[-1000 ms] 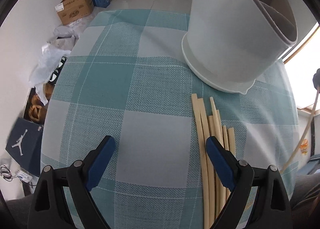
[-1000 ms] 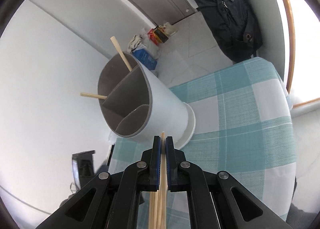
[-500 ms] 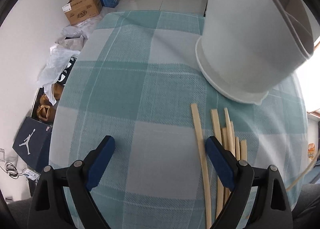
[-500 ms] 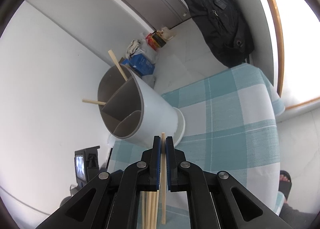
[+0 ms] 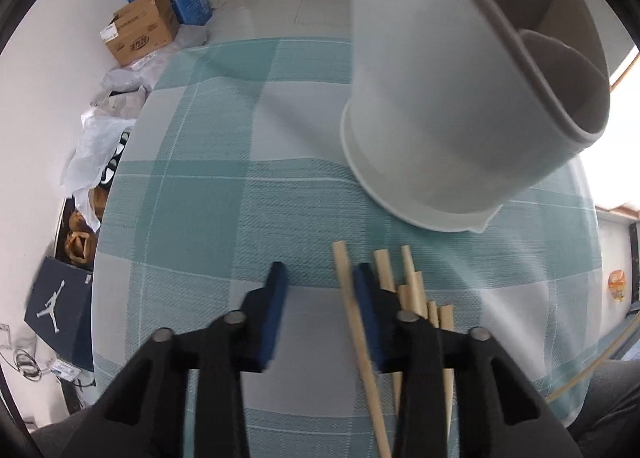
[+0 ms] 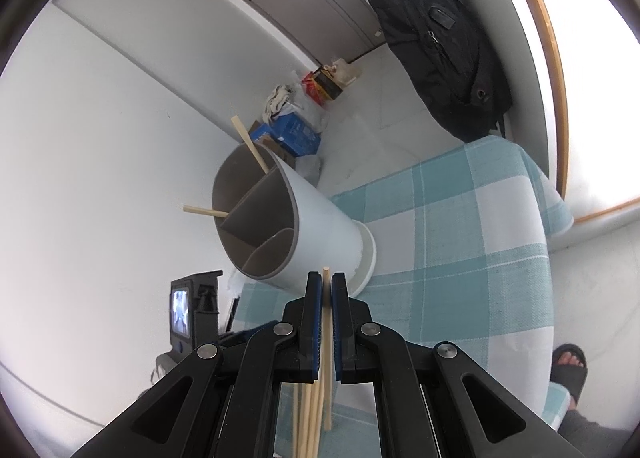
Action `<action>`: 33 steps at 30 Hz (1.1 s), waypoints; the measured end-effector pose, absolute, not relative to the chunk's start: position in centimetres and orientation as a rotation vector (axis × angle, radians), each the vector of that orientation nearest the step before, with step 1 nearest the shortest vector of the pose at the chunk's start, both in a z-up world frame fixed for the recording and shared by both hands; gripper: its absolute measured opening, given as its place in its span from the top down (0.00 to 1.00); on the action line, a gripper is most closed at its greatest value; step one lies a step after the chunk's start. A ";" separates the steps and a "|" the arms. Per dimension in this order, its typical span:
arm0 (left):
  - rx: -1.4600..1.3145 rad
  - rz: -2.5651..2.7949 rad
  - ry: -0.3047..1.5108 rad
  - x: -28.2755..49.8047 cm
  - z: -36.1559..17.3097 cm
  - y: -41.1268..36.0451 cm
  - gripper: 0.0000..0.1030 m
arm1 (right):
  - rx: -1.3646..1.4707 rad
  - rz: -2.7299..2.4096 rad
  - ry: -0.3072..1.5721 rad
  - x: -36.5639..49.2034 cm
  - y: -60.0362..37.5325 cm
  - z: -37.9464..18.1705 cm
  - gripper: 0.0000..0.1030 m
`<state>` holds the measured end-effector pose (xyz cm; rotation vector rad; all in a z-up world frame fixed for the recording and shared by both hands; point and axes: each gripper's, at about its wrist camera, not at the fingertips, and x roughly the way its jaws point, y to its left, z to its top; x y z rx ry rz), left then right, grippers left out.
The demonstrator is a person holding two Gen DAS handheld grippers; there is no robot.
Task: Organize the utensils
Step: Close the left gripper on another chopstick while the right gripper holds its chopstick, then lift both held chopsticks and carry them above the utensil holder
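- Table [image 5: 208, 193]: covered in teal-and-white check cloth; carries holder and chopsticks.
- Holder [image 5: 440, 105]: tall white tub with grey divided inside, standing on the cloth toward the far right in the left wrist view. Two sticks [image 6: 248, 145] already inside, leaning out of the rear compartment in the right wrist view.
- Jacket [image 6: 432, 29]: black, hanging against the far wall.
- Boxes [image 5: 140, 31]: cardboard and blue, on the floor past the table's far edge, among bags.
- Left gripper [image 5: 318, 282]: low over the cloth, blue pads partly apart, nothing clamped. One loose chopstick [image 5: 352, 310] lying in the gap close against the right pad; whether touching, cannot tell.
- Right gripper [image 6: 327, 298]: raised above the table, aimed at the holder's base, pads pressed together on a single chopstick [image 6: 327, 322], tip poking just past the fingertips.
- Pile [image 5: 416, 294]: remaining wooden chopsticks, roughly parallel on the cloth, just in front of the holder and beside the left gripper's right finger.
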<state>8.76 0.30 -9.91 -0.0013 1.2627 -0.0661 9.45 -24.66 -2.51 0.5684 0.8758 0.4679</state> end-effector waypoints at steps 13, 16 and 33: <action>-0.144 -0.070 1.091 7.6 -6.3 1.9 0.98 | 0.508 0.480 0.823 8.8 -23.2 -1.5 0.96; -0.178 -0.086 0.995 6.2 -4.0 2.2 0.98 | 0.468 0.521 0.789 8.3 -22.2 -0.9 0.96; -0.279 -0.128 0.575 1.6 3.2 4.1 0.98 | 0.318 0.552 0.660 5.4 -19.1 2.9 0.96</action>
